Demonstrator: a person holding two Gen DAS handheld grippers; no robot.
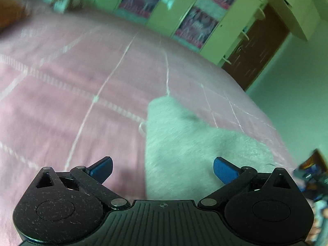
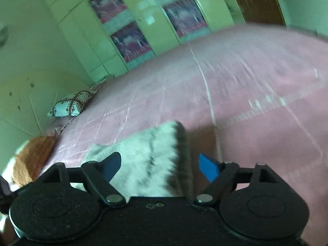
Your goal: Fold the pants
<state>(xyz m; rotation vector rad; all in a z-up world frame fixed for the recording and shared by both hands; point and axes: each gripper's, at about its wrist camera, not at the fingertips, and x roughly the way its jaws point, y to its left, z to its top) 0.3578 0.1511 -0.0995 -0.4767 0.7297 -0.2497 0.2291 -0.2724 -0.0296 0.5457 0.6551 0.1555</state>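
A pink bedspread (image 1: pixel 71 86) with thin white stitched lines covers the bed. Behind it stands a pale green wardrobe (image 2: pixel 86 41) whose doors carry dark pink-and-purple picture panels (image 2: pixel 131 41). A brown wooden door (image 1: pixel 258 47) sits to the wardrobe's right. A white patterned pillow (image 2: pixel 70 104) lies at the bed's edge near the wall, and an orange-and-white cloth (image 2: pixel 30 160) lies beside the bedspread.

Pants (image 2: pixel 143 160) blurred, near end hidden behind gripper; wardrobe (image 1: pixel 184 14) pictures smeared

Pink bedspread (image 1: pixel 71 78), green wardrobe (image 2: pixel 86 47), brown door (image 1: pixel 258 47), patterned pillow (image 2: pixel 70 104).
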